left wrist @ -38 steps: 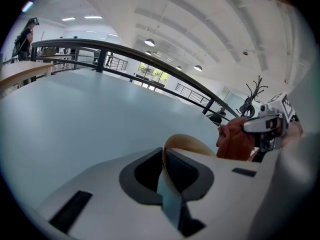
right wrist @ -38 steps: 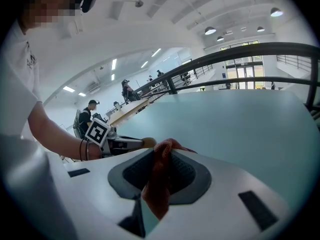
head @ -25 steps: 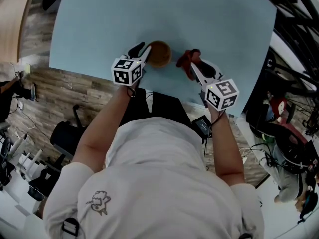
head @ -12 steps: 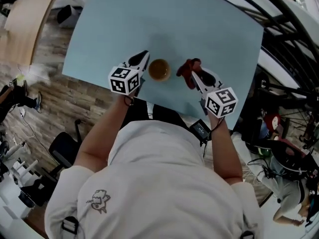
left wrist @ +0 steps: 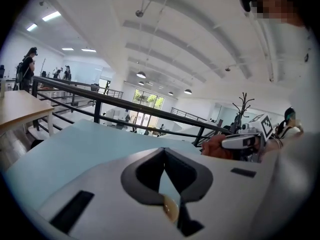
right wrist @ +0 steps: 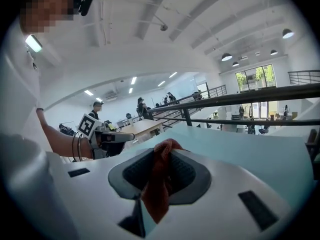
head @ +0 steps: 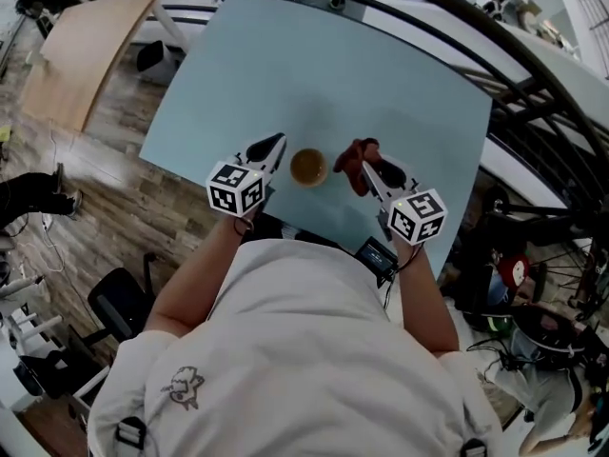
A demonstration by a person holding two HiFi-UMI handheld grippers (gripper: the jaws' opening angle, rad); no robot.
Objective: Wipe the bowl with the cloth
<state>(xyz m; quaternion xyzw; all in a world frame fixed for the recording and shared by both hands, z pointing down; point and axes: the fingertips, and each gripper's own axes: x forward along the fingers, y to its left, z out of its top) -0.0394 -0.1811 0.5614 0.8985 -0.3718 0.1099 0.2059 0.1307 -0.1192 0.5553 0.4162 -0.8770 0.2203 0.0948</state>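
A round tan bowl (head: 309,168), possibly wooden, sits mid-frame on the smooth pale-blue table (head: 381,74). Just right of it, the right gripper (head: 365,168) pinches a crumpled rust-red cloth (head: 352,157). Just left, the left gripper (head: 277,141) is clenched on nothing. The person's torso (head: 285,350) hides the table's near edge.

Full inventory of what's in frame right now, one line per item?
table: 1, light blue, centre of head view
bowl: 1, brown, on the table near its front edge
cloth: 1, red, clamped in the right gripper, beside the bowl
railing: 1, black, beyond the table
wooden desk: 1, tan, upper left
office chair: 1, black, floor at left
left gripper: 1, white, left of bowl, jaws just closed, nothing between them
right gripper: 1, white, shut on the cloth
marker cubes: 2, black-and-white, one per gripper
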